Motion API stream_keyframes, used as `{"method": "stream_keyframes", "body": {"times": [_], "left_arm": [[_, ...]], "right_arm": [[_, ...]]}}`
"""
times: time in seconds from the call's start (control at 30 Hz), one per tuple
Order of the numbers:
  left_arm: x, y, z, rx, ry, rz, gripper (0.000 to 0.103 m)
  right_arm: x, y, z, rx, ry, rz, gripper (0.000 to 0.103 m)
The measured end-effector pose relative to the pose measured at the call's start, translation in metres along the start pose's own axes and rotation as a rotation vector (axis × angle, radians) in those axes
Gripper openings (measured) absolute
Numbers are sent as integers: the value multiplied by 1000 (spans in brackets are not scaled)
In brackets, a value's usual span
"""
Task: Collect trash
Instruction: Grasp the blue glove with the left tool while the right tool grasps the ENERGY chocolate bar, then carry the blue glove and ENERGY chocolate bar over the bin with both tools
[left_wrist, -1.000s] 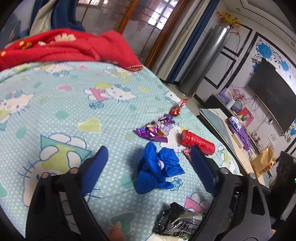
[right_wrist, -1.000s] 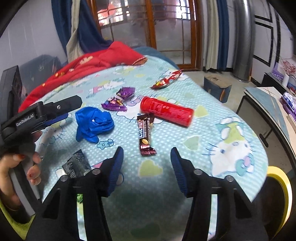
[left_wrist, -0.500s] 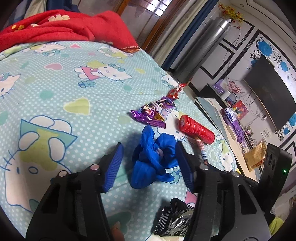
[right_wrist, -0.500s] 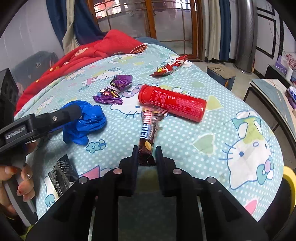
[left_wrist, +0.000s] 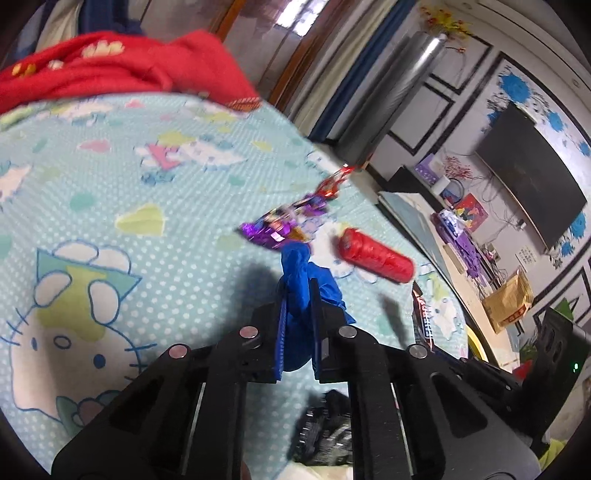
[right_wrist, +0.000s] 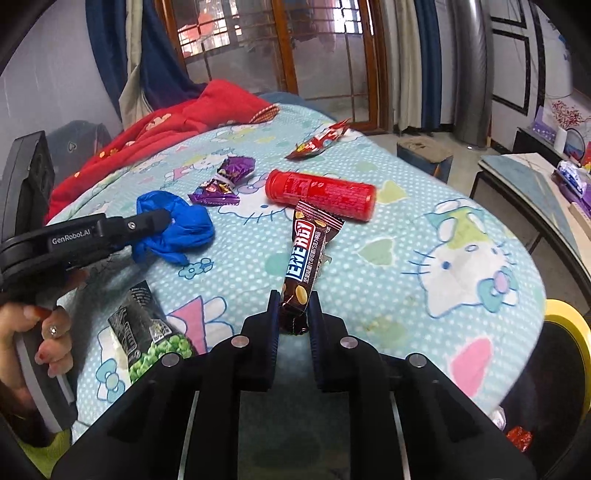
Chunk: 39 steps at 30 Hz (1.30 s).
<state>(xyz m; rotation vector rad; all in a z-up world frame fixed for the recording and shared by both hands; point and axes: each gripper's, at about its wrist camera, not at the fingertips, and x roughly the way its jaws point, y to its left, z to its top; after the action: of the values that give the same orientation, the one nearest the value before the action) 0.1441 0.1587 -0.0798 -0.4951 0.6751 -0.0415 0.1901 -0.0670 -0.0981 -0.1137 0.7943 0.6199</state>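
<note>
Trash on the bed: left tool (left_wrist: 297, 306) clenches crumpled blue plastic glove (left_wrist: 303, 280), right tool (right_wrist: 291, 314) pinches only the end of brown snack-bar wrapper (right_wrist: 308, 258), so the wrapper could slip out on lift.

The left gripper (left_wrist: 297, 306), jaws just closed, pinches the blue glove (left_wrist: 301, 280) above the bedsheet (left_wrist: 147, 177).

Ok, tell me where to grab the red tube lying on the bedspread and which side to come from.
Take the red tube across its round body near the middle, coming down from above with the fingers on its two long sides. It lies flat on the bedspread, so its length gives no purchase. The energy bar wrapper reaches close to its near side, so the far half probably offers the clearer span.
</note>
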Motion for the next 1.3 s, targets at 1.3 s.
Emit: {"method": "stream_keyframes", "body": {"times": [1.3], "left_arm": [[-31, -163, -41, 389, -50, -242, 5]], "right_arm": [[-134, -103, -29, 127, -142, -191, 15]]}}
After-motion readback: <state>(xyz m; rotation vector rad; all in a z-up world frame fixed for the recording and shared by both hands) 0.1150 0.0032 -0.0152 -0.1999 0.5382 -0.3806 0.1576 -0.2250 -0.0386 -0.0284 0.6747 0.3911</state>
